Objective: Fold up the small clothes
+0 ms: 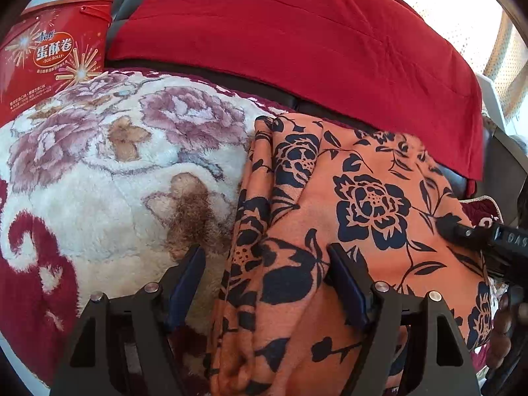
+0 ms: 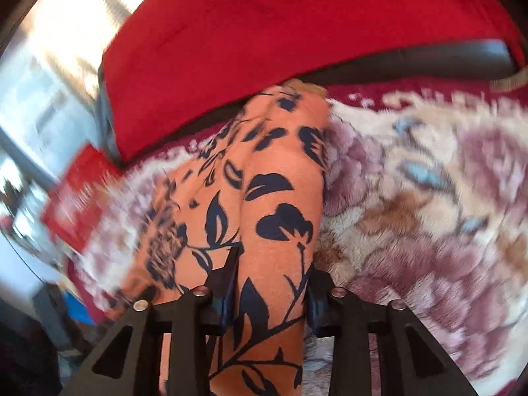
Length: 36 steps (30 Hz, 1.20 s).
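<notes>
A: We start at our left gripper (image 1: 265, 257): jaws spread wide, angled down at the bed, and a bunched fold of the orange cloth (image 1: 330, 217) runs up between them. The pads sit clear of it on both sides, so nothing is pinched.

B: Over to our right gripper (image 2: 272, 265): the jaws are much narrower, tilted down the same way, with a ridge of that cloth (image 2: 274, 198) filling the gap. The two fingers hug the fold on both sides, and we read that as a pinch on the cloth. The view is smeared, mind you.

A: From the left wrist we catch that right gripper (image 1: 475, 236) at the far right edge, its dark tip resting on the cloth's flat part. Its jaws we cannot judge from there.

B: Moving outward: the cloth, orange with dark blue flowers, lies on the blanket (image 1: 99, 171), cream plush with purple roses and a maroon border.

A: Behind it a red cover (image 1: 297, 43) drapes over something dark. At the far left stands a red egg-roll tin (image 1: 56, 56).

B: And bright curtains (image 1: 462, 10) behind all that.
</notes>
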Motion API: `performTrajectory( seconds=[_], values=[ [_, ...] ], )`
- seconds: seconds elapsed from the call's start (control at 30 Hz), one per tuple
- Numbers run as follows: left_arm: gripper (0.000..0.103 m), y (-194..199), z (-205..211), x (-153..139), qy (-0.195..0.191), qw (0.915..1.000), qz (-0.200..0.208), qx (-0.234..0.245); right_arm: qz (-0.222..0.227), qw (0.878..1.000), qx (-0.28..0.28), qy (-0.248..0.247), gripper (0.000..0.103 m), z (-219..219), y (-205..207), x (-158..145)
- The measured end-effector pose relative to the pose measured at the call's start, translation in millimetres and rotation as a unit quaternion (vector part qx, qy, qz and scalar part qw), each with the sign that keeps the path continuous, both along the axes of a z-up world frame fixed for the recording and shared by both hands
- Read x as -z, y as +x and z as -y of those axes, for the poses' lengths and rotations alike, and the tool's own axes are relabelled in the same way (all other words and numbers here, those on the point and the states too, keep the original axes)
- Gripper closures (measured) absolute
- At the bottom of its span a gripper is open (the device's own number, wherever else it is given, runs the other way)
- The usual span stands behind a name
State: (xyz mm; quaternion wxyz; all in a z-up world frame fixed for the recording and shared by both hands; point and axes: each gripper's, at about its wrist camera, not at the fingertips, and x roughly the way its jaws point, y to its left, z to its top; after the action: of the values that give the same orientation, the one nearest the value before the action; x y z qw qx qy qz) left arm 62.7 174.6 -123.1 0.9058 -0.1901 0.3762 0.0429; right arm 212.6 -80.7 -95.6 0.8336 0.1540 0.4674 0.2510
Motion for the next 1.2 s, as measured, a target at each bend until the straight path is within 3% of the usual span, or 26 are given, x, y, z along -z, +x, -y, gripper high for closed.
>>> performTrajectory(
  seconds=[0.07, 0.17, 0.37, 0.4, 0.43, 0.47, 0.53, 0.67, 0.87, 0.97, 1.03, 1.1, 1.13, 1.2],
  values=[
    [0.026, 0.2, -1.4, 0.7, -0.003, 1.0, 0.0, 0.0, -0.006, 1.0, 0.004, 0.02, 0.052, 3.5, 2.1, -1.9],
    [0.026, 1.5, -1.4, 0.8, -0.002, 1.0, 0.0, -0.001, -0.005, 0.999, 0.0, 0.037, 0.044, 12.5, 9.5, -7.7],
    [0.026, 2.1, -2.7, 1.3, -0.008, 1.0, -0.001, 0.0, -0.041, 0.997, 0.018, 0.062, 0.039, 9.2, 47.3, 3.0],
    [0.026, 2.3, -3.0, 1.5, -0.009, 1.0, -0.001, 0.0, -0.048, 0.997, 0.015, 0.065, 0.04, 7.5, 52.7, 5.7],
    [0.026, 2.6, -3.4, 1.7, -0.01, 1.0, -0.001, 0.0, -0.048, 0.997, 0.011, 0.057, 0.047, 5.3, 54.9, 4.6],
    [0.026, 3.0, -4.1, 1.9, -0.011, 0.9999, -0.001, 0.0, -0.034, 0.999, 0.001, 0.03, 0.062, -2.7, 54.2, -0.6],
    [0.026, 3.5, -4.9, 2.2, -0.013, 0.9999, -0.002, -0.001, 0.002, 1.0, -0.01, -0.026, 0.066, -16.8, 45.9, -16.9],
    [0.026, 4.0, -4.5, 2.1, -0.016, 0.9999, -0.002, -0.001, 0.018, 0.997, -0.006, -0.074, 0.067, -27.5, 42.4, -17.3],
    [0.026, 3.6, -5.0, 1.6, -0.019, 0.9998, -0.002, -0.002, 0.007, 0.999, 0.01, -0.049, 0.055, -11.8, 39.2, -21.6],
    [0.026, 3.6, -5.2, 1.7, -0.02, 0.9998, -0.002, -0.003, 0.024, 0.998, 0.005, -0.055, 0.052, -2.6, 22.9, -32.6],
    [0.026, 3.6, -5.0, 1.7, -0.019, 0.9998, -0.002, -0.004, 0.011, 0.997, -0.007, -0.072, 0.051, 0.2, 16.2, -27.0],
    [0.026, 3.5, -4.3, 1.9, -0.018, 0.9998, -0.002, -0.004, -0.004, 0.997, -0.021, -0.08, 0.053, -0.4, 11.9, -18.1],
    [0.026, 3.4, -4.2, 2.0, -0.017, 0.9998, -0.002, -0.004, 0.0, 0.996, -0.024, -0.08, 0.062, 1.1, 7.5, -19.6],
    [0.026, 2.9, -3.7, 2.2, -0.014, 0.9999, -0.001, -0.005, 0.015, 0.996, -0.022, -0.089, 0.066, 0.1, 1.1, -27.0]
  ],
)
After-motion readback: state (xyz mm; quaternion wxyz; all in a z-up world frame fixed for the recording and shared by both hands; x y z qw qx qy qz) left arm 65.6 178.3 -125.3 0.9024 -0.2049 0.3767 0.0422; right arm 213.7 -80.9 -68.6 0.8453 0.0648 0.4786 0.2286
